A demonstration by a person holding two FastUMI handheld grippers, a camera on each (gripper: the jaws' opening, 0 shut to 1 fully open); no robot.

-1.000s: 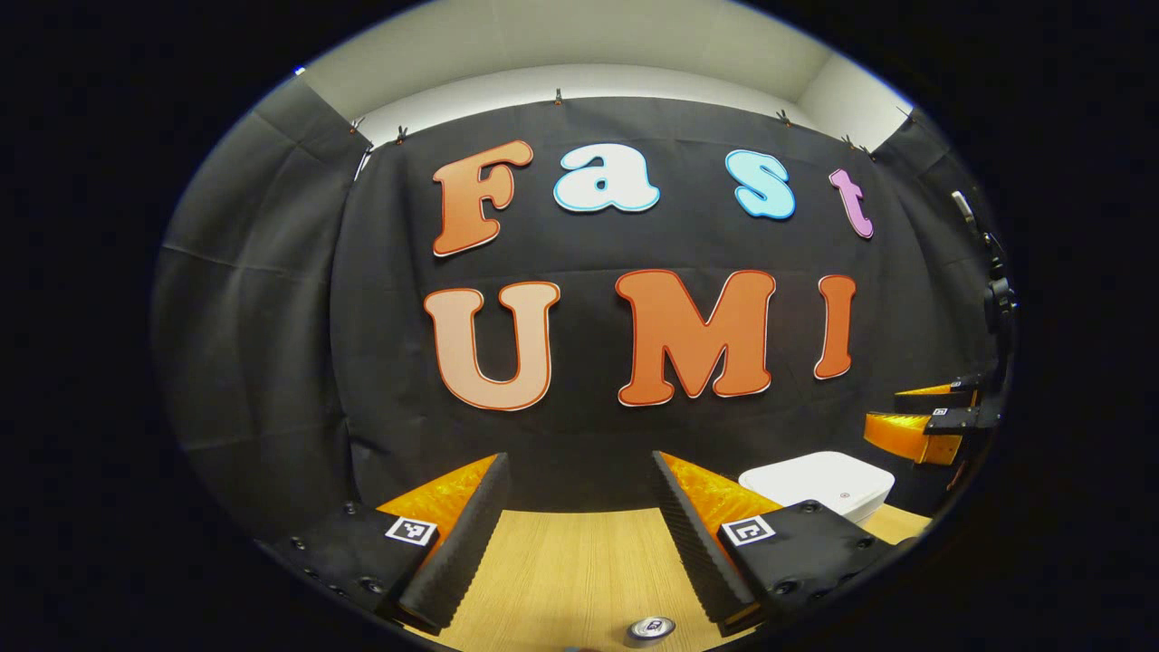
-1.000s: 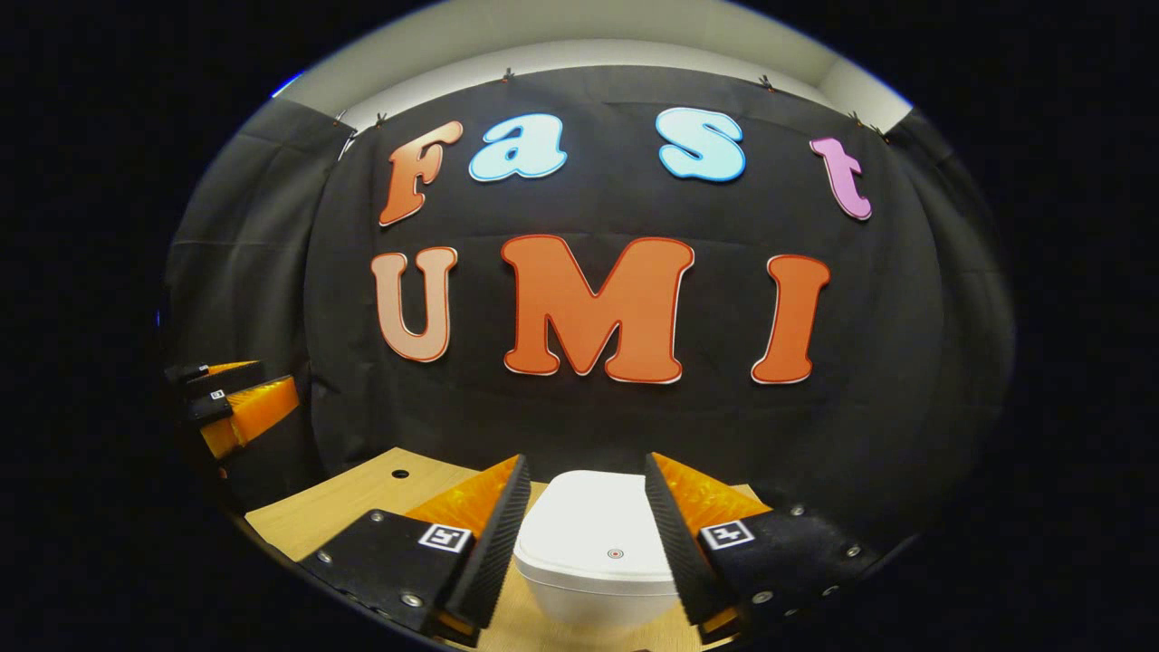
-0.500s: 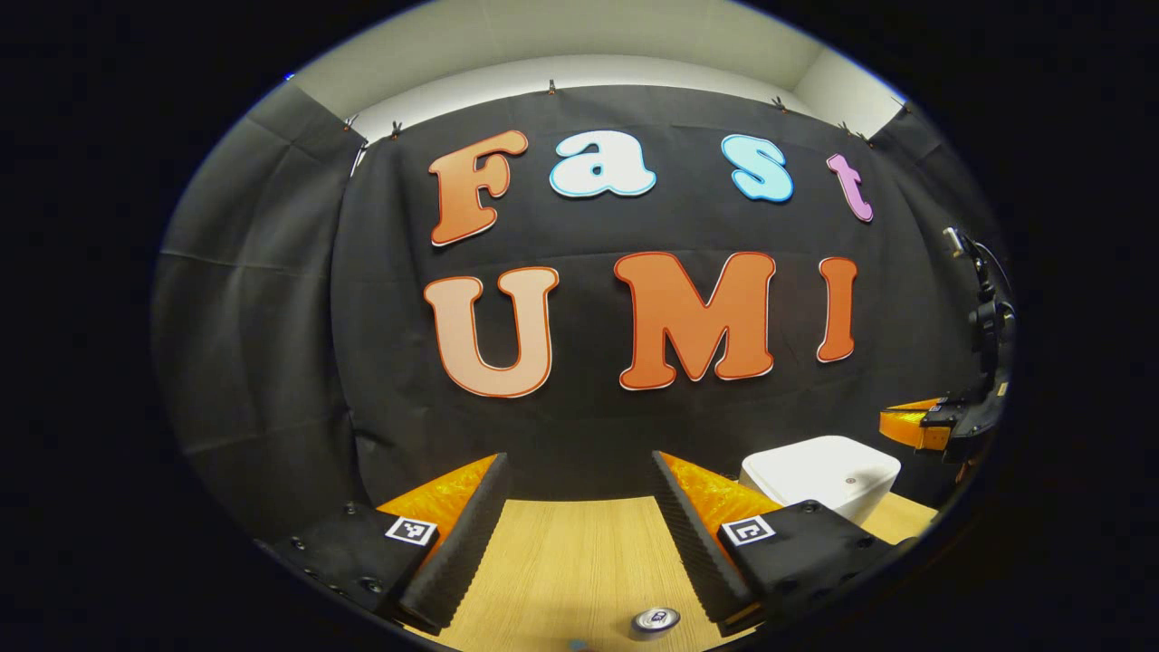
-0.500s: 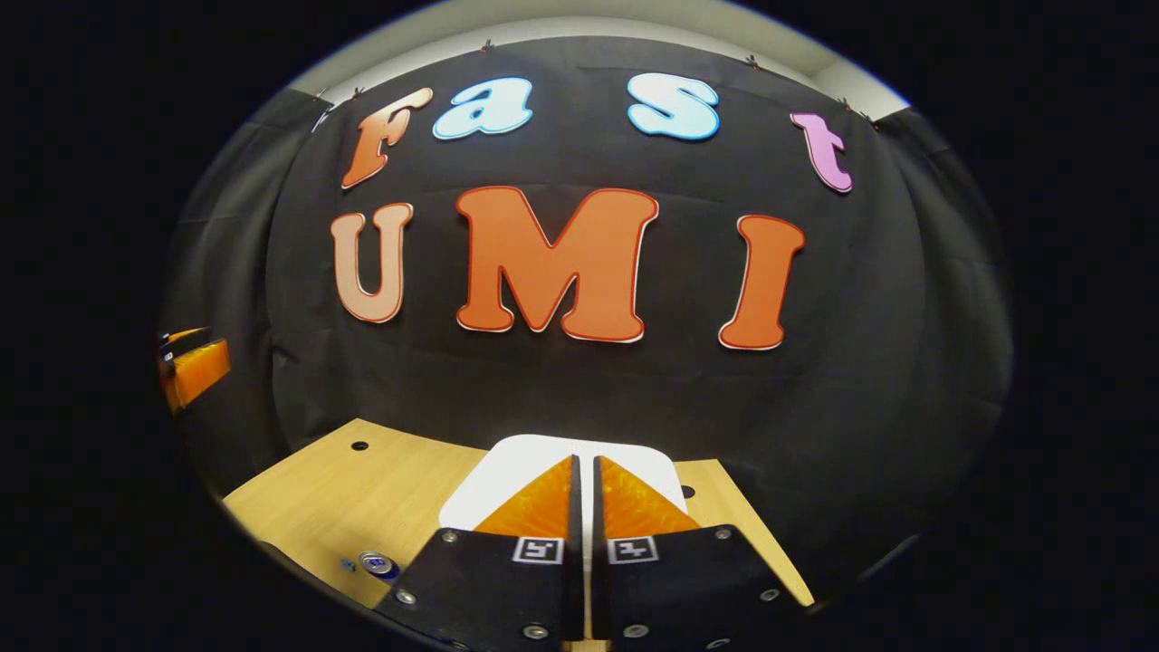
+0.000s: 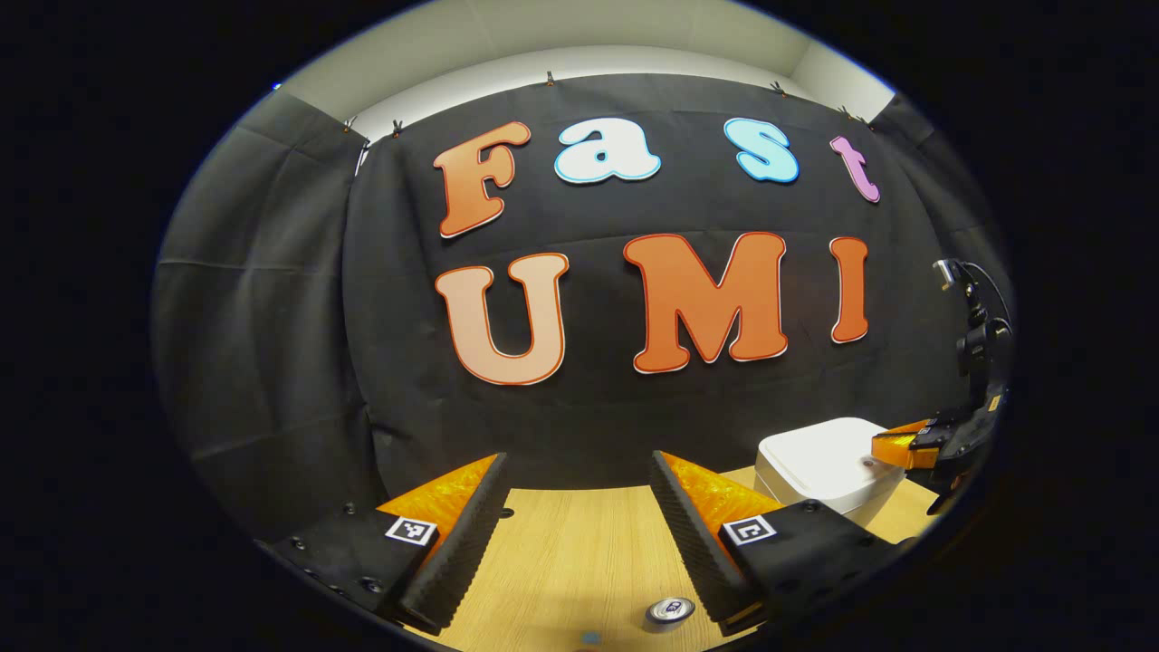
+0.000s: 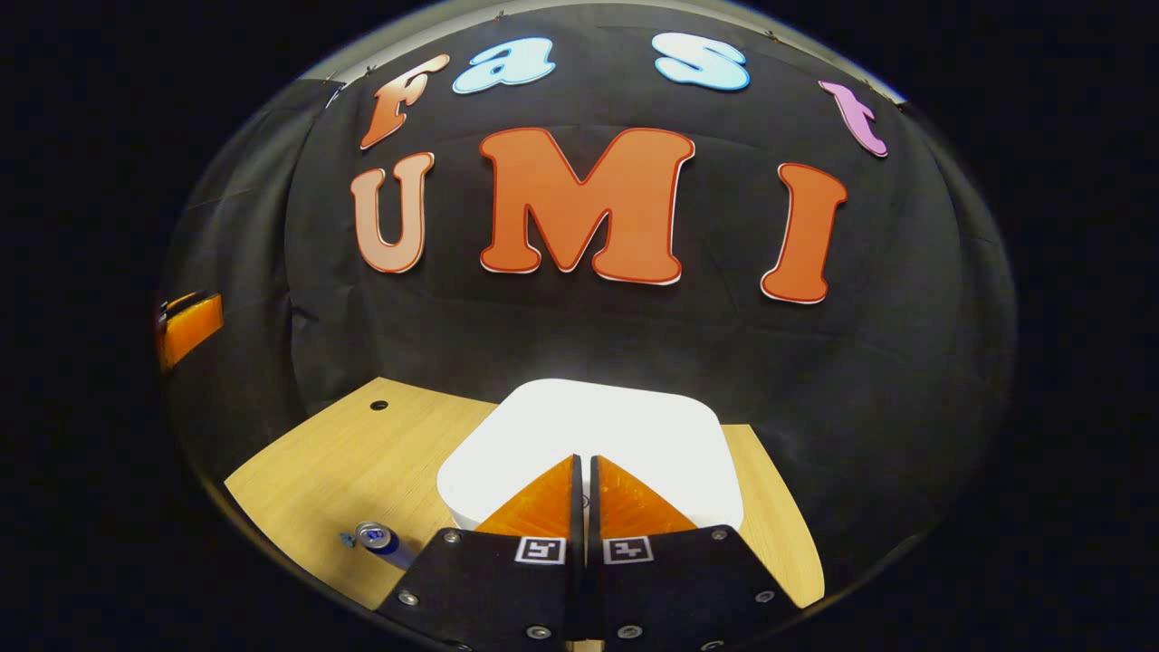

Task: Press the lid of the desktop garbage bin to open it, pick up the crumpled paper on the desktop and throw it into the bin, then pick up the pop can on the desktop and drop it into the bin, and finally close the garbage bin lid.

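Observation:
The white garbage bin [image 6: 598,426] stands on the wooden desk with its lid down. My right gripper [image 6: 584,460] is shut with nothing held, its tips right over the front of the lid. From the left gripper view that bin [image 5: 819,462] sits at the far right, with the right gripper [image 5: 883,444] tipped down onto its lid. My left gripper [image 5: 575,471] hangs open above the desk. A pop can [image 5: 670,611] stands upright just below its right finger; the same can [image 6: 376,537] appears at the lower left of the right gripper view.
The wooden desk [image 5: 570,561] runs back to the black cloth wall. A small hole [image 6: 378,405] marks the desk near its far left corner. A small blue scrap [image 6: 348,541] lies beside the can.
My right gripper closed its fingers and dropped down toward the bin lid, which now looms larger beneath it. The left gripper stayed open and barely drifted.

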